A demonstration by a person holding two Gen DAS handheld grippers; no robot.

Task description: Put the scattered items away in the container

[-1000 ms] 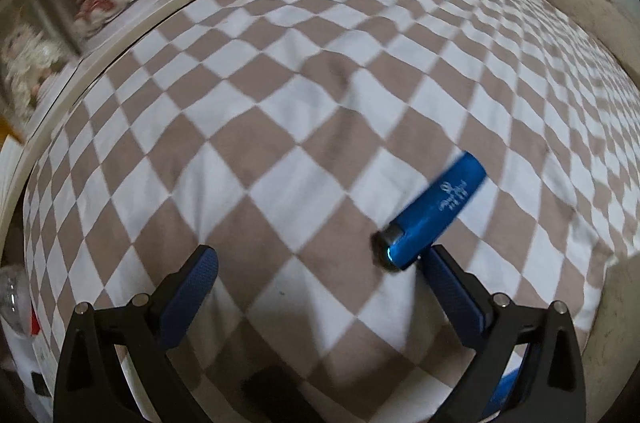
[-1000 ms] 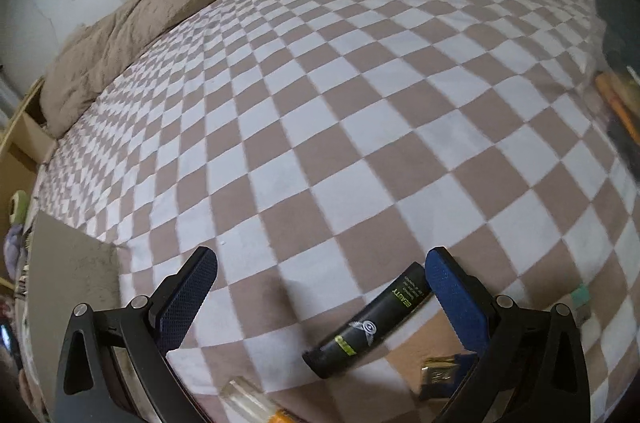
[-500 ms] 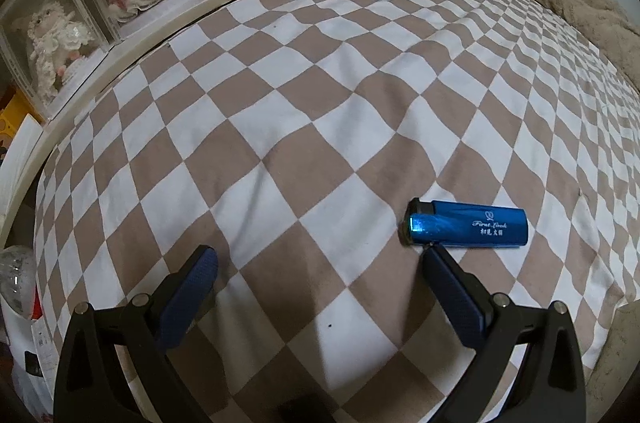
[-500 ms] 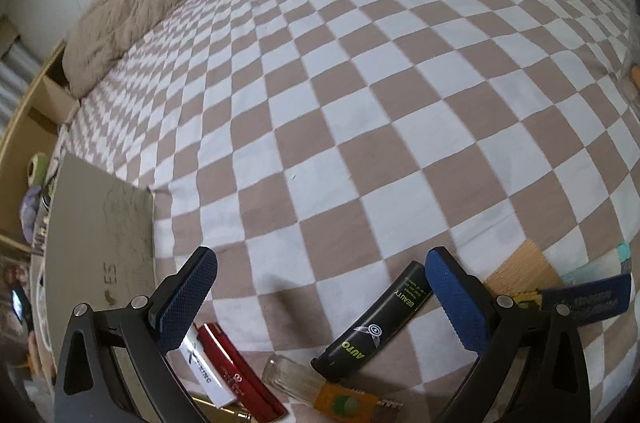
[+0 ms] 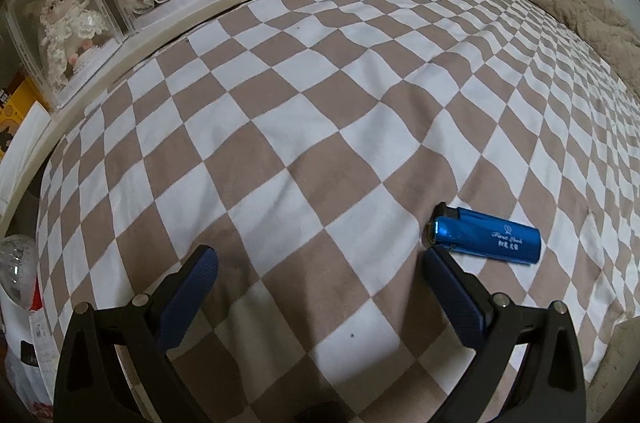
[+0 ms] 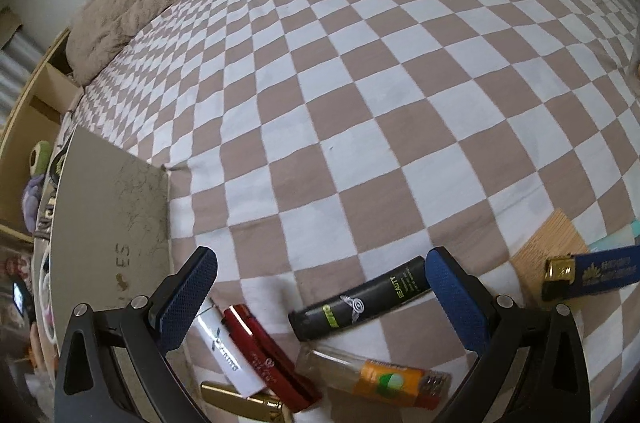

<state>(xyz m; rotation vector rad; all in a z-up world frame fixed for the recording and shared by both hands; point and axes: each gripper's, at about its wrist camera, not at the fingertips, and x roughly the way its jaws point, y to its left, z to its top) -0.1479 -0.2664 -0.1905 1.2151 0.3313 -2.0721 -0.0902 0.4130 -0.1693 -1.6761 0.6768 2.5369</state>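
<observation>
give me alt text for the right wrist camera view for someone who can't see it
An open right claw hovers over a checkered bedspread above scattered lighters: black, red, white, gold, clear-and-orange, dark blue. A grey panel stands left.

The left gripper (image 5: 318, 257) hangs wide open over the checkered bedspread (image 5: 320, 127). A blue lighter (image 5: 486, 236) lies flat just beyond its right finger, near the bedspread's right edge. Two boxed dolls (image 5: 108, 3) sit along the far-left edge.

Bed ahead, 12 o'clock: bare checkered bedspread (image 6: 360, 71).
Left claw (image 5: 320, 259), 2 o'clock: blue lighter (image 5: 486, 235).
Right claw (image 6: 320, 259), 6 o'clock: black lighter (image 6: 360, 303), red lighter (image 6: 264, 355).
9 o'clock: grey box (image 6: 108, 223).
</observation>
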